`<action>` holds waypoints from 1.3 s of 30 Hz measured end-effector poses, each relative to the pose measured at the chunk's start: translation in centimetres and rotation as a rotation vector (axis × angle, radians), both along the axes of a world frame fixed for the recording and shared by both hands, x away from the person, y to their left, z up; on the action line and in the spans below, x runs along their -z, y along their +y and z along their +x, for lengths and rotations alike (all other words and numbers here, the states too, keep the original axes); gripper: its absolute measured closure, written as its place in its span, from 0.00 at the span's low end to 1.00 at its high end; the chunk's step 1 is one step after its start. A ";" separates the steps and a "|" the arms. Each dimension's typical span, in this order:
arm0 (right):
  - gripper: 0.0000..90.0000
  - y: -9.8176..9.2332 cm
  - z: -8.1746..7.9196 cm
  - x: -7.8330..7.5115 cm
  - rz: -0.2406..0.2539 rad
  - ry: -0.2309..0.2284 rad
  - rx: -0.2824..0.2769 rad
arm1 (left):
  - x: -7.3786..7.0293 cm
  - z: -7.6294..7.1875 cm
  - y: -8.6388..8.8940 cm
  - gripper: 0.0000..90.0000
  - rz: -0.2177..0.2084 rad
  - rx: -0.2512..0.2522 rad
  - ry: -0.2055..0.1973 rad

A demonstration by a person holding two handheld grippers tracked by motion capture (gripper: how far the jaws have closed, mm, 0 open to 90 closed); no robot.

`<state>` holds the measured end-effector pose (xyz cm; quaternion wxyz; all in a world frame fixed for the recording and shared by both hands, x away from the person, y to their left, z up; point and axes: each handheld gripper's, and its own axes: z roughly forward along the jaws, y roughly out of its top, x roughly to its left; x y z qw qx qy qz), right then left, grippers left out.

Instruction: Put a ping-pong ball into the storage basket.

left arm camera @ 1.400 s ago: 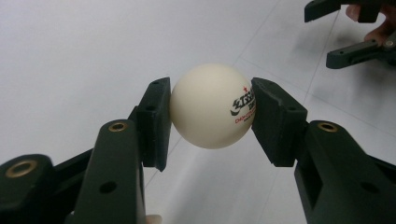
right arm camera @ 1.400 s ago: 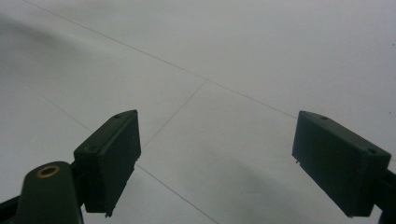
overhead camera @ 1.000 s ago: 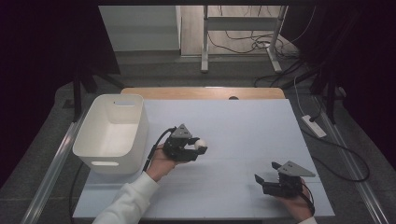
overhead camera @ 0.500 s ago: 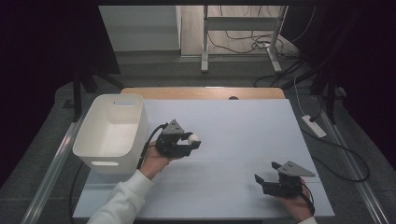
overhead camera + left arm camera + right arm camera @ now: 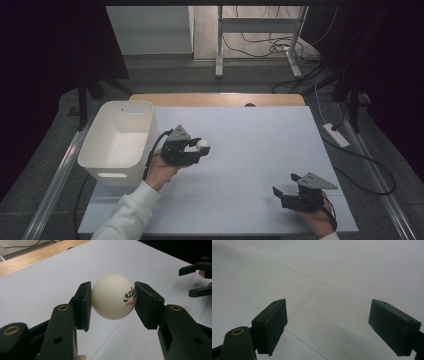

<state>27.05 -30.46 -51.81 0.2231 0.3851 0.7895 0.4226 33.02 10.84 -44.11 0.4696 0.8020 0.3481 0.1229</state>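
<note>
**Ball clamped in left gripper, beside the bin**

We record the left gripper (image 5: 196, 150) just to the right of the white bin (image 5: 118, 142), above the white table sheet (image 5: 240, 135). Its two black jaws are closed on a white table-tennis ball (image 5: 113, 297); in the left gripper view both pads press against the ball's sides, one on each flank, and the ball sits clear of the sheet below. The ball carries a dark printed logo with a small red star, turned toward one pad. In the high view we see the ball at the gripper's tip, on the side facing away from the bin, near the bin's right wall but apart from it.

We note the bin as an open, rectangular tub with a handle slot in its near wall; its inside looks bare from above. It stands at the left edge of the sheet.

The right gripper (image 5: 285, 187) lies well to the right of the bin, near the front right corner of the sheet, held low over the surface. In the right gripper view its jaws stand wide apart with nothing between them, just the pale sheet and its thin seam lines. We also see that gripper's open jaws far off in the left gripper view, at the right edge.

A wooden table edge (image 5: 215, 99) runs behind the sheet, beyond the bin's far side.
</note>
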 end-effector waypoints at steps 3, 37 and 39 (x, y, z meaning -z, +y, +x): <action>0.17 0.0 0.0 0.0 0.000 0.000 0.000 | -0.2 0.0 0.5 0.56 -0.002 -0.015 -0.006; 0.17 0.1 0.0 0.0 -0.008 0.002 0.004 | -2.0 0.5 3.5 0.56 -0.028 -0.108 -0.056; 0.17 0.0 0.0 0.0 -0.008 0.001 0.004 | -2.2 0.5 3.6 0.56 -0.029 -0.113 -0.059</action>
